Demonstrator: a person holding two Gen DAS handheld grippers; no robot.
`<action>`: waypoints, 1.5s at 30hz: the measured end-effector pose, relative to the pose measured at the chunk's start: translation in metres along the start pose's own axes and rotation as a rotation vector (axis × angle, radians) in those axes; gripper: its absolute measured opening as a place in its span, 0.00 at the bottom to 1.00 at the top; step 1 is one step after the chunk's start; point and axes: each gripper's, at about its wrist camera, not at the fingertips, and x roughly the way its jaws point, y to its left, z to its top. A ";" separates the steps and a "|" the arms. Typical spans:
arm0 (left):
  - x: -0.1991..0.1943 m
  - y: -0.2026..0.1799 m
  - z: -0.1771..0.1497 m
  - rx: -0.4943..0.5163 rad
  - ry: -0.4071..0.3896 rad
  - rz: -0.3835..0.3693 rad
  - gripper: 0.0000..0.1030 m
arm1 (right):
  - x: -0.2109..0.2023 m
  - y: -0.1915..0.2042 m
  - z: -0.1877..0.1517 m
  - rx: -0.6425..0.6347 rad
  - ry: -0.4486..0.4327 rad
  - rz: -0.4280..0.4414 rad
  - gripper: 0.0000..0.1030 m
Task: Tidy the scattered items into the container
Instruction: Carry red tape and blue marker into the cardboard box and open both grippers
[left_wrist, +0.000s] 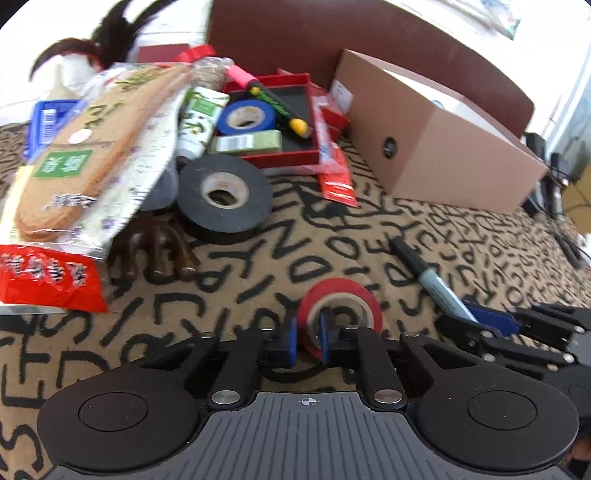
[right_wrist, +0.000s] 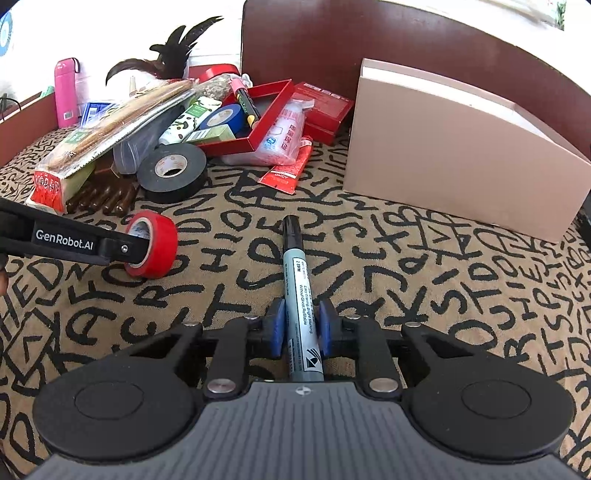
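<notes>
Nearest the right wrist camera, the right gripper (right_wrist: 301, 328) has its blue fingers (right_wrist: 277, 326) pinching the barrel of a grey marker (right_wrist: 300, 295), one pad on each side. Its black cap points away from the camera, and the marker lies along the letter-patterned cloth (right_wrist: 443, 295) covering the worktop.

Left gripper (left_wrist: 308, 334): blue fingers (left_wrist: 326, 332) pressed nearly together on the wall of a red tape roll (left_wrist: 341, 301), one pad inside the core and one outside. From the right wrist view the roll (right_wrist: 153, 243) stands on edge on the cloth, with the left gripper (right_wrist: 142, 245) reaching in from the left.

Container: a red tray (left_wrist: 280, 158) sits farther back on the cloth, well apart from both grippers. It already holds a blue tape roll (left_wrist: 245, 117), a green box (left_wrist: 245, 143) and a black pen with yellow ends (left_wrist: 279, 105).

Other items:
- A black tape roll (left_wrist: 223, 192) lies flat on the cloth just in front of the tray.
- A packaged insole (left_wrist: 85, 155) leans over the tray's left side, with a dark wooden item (left_wrist: 162, 254) under its lower end.
- A red flat packet (left_wrist: 334, 173) lies against the tray's right side.
- A brown cardboard box (left_wrist: 443, 147) stands to the right, apart from the tray.
</notes>
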 end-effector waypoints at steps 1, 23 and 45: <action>0.000 -0.001 0.000 -0.002 0.003 0.001 0.05 | 0.000 -0.001 0.001 0.014 0.009 0.004 0.21; -0.037 -0.046 0.001 0.049 -0.015 -0.158 0.04 | -0.049 -0.025 -0.002 0.268 -0.002 0.263 0.17; 0.026 -0.138 0.228 0.168 -0.156 -0.155 0.04 | -0.048 -0.179 0.160 0.208 -0.216 -0.048 0.17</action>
